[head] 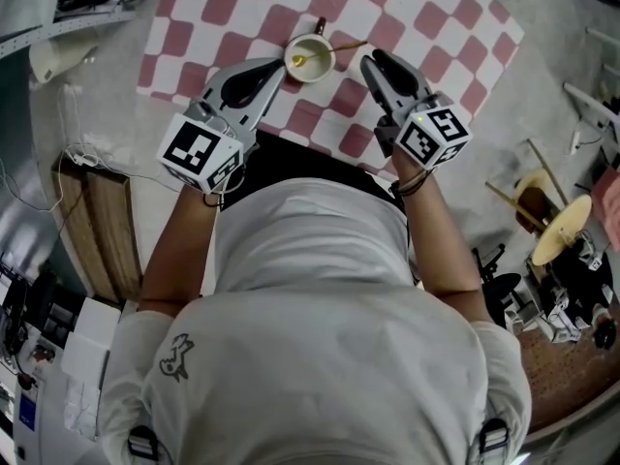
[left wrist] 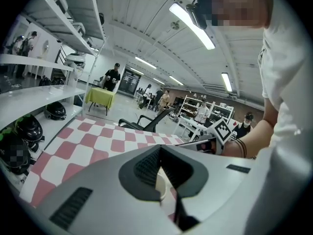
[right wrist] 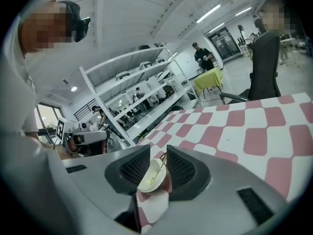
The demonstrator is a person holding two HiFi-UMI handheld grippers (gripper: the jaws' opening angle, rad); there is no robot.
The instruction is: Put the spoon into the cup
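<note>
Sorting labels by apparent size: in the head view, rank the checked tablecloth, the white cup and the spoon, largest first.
1. Pink-and-white checked tablecloth
2. Round white cup
3. Thin gold-coloured metal spoon resting in the cup; longer than the cup is wide, but far slimmer.

No legible words, numbers or brands anywhere; the square markers (head: 199, 149) carry only black-and-white patterns.
</note>
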